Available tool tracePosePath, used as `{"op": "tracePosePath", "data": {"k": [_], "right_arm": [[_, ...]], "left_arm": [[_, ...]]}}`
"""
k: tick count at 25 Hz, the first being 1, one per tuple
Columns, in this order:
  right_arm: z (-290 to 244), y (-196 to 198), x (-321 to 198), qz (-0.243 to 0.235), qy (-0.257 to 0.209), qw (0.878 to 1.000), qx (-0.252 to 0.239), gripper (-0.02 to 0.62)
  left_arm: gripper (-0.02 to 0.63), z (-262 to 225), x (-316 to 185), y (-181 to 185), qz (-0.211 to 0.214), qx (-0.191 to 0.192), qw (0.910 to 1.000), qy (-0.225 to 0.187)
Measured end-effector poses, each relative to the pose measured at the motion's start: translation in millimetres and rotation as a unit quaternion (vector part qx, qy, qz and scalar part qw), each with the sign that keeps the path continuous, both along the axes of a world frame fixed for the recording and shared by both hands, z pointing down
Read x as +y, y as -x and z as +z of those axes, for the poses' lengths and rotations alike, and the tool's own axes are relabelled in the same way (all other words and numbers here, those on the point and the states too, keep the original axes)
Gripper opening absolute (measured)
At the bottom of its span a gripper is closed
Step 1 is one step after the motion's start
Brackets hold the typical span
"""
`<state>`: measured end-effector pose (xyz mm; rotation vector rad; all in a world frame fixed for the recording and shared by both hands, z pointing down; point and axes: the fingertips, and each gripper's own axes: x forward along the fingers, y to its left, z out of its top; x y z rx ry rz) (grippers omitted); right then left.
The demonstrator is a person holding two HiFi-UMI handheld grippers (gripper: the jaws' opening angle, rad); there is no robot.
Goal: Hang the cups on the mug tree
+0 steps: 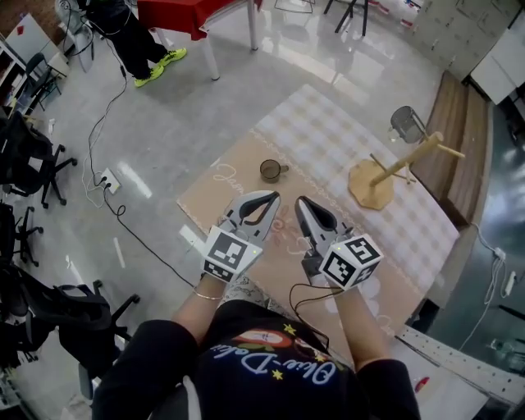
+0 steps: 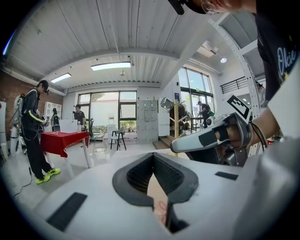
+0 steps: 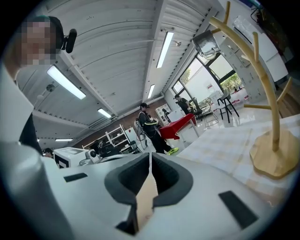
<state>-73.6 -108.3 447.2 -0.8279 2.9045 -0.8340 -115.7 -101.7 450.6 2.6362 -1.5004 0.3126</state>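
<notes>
Jaws on both tools are clenched with nothing between them. On the left gripper (image 2: 153, 155) I see the dark pads meeting at their tips, with only brown tabletop showing through the hollow behind them. The right gripper (image 3: 150, 155) looks the same, tips together and empty. From the head view the two are held side by side, low over the near edge of the table (image 1: 215, 190). Their marker cubes face me and their tips point away, apart from each other and touching nothing.

Just beyond the left gripper's tips a dark cup (image 1: 271, 171) stands upright on the brown part of the tabletop, handle to its right, clear of both tools. Farther out and to the right, on the checked cloth (image 1: 328, 135), the wooden mug tree (image 1: 373, 182) stands on its flat base, well apart from that cup. A second cup (image 1: 406, 123), clear glass, hangs from one of its upper branches. I can see it from the right gripper view too, high on the tree's left side.

Past the table, on the grey floor (image 1: 164, 123), a red table (image 1: 176, 12) stands with a person (image 1: 135, 41) in bright yellow-green shoes beside it. Black office chairs (image 1: 29, 160) line the left edge.
</notes>
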Motion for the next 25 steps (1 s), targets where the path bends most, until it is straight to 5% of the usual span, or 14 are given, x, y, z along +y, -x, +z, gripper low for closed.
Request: {"op": "tracePosePath", "data": {"k": [25], "right_arm": [[22,23,-27,-0.005,0.024,1.000,0.010,0.011]], "left_arm": [[0.008,20,-32,4,0.029,-0.004,0.9993,0.022]]}}
